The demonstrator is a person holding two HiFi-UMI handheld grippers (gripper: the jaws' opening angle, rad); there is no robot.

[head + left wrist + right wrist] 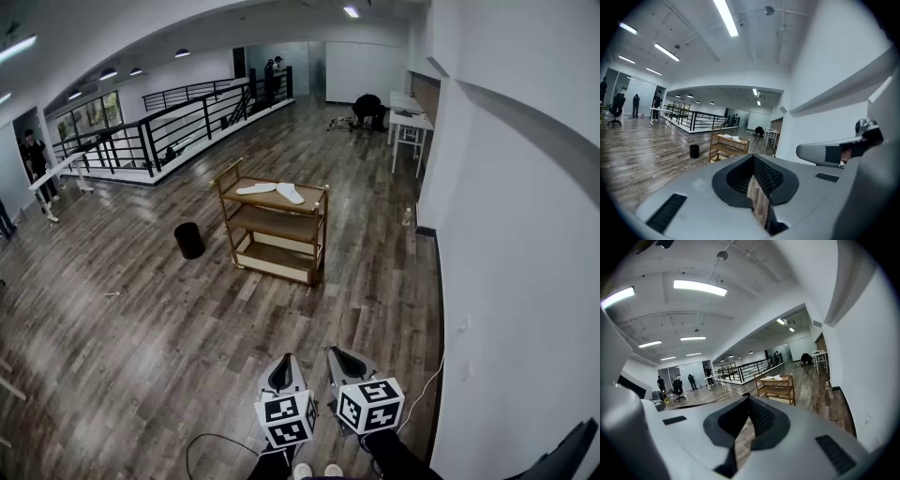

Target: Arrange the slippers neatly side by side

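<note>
Two white slippers lie on the top shelf of a wooden cart out on the floor ahead: one slipper to the left, the other slipper angled beside it. The cart and the cart also show small in both gripper views. My left gripper and right gripper hover side by side near the bottom of the head view, well short of the cart. Both are shut with nothing between their jaws.
A black bin stands on the floor left of the cart. A black railing runs along the far left. A white wall closes off the right side. White tables and a crouching person are far back.
</note>
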